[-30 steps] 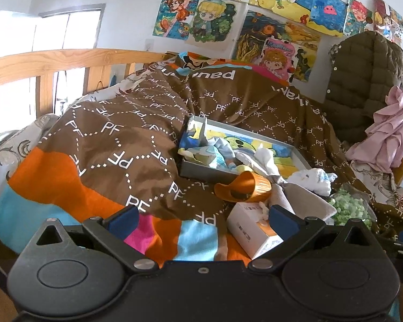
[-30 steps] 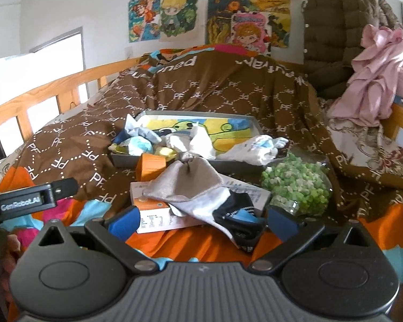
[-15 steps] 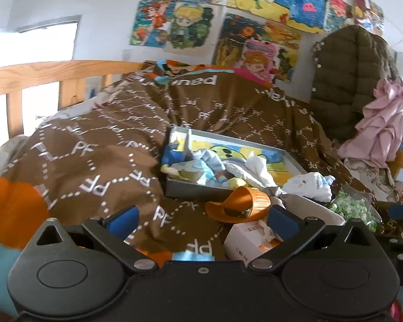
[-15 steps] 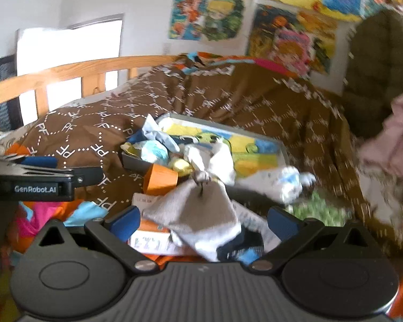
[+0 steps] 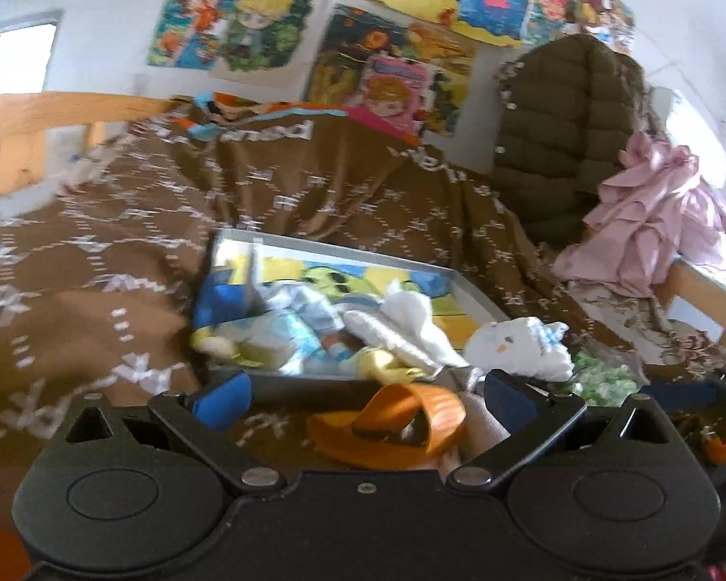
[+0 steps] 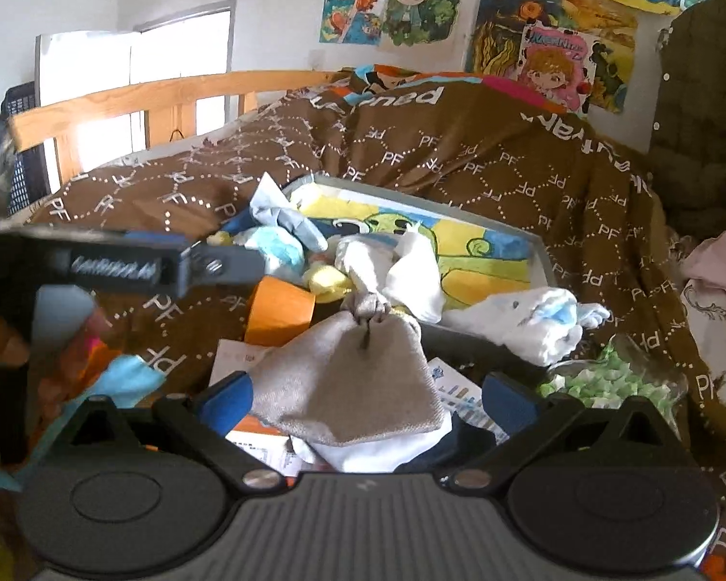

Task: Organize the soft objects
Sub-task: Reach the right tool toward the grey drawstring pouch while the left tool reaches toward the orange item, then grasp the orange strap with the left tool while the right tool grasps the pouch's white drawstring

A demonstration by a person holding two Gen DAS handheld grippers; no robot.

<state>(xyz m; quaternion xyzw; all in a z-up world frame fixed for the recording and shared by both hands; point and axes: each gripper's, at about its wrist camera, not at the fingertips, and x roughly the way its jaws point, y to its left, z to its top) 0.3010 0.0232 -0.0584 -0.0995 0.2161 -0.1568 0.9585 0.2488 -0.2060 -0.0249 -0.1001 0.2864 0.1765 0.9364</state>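
Observation:
A grey tray (image 5: 479,298) (image 6: 544,261) with a cartoon picture on its floor lies on the brown bed cover and holds several soft pieces: blue and white socks (image 5: 285,324) (image 6: 280,237) and a white cloth (image 5: 401,324) (image 6: 406,271). A white sock (image 5: 518,346) (image 6: 537,324) lies at its right corner. An orange tape roll (image 5: 392,421) (image 6: 278,310) sits in front. My left gripper (image 5: 363,397) is open just above the roll. My right gripper (image 6: 363,397) is open around a grey sock (image 6: 348,382), not closed on it.
A white printed box (image 6: 261,435) lies under the grey sock. A bag of green pieces (image 6: 614,382) (image 5: 605,377) sits to the right. A wooden bed rail (image 6: 169,92) runs along the left. An olive jacket (image 5: 566,135) and pink cloth (image 5: 653,222) hang at right.
Both grippers have moved forward toward the tray. The left one swung right and now hovers over the orange roll. The right one has closed in on the grey sock. Both stay open.

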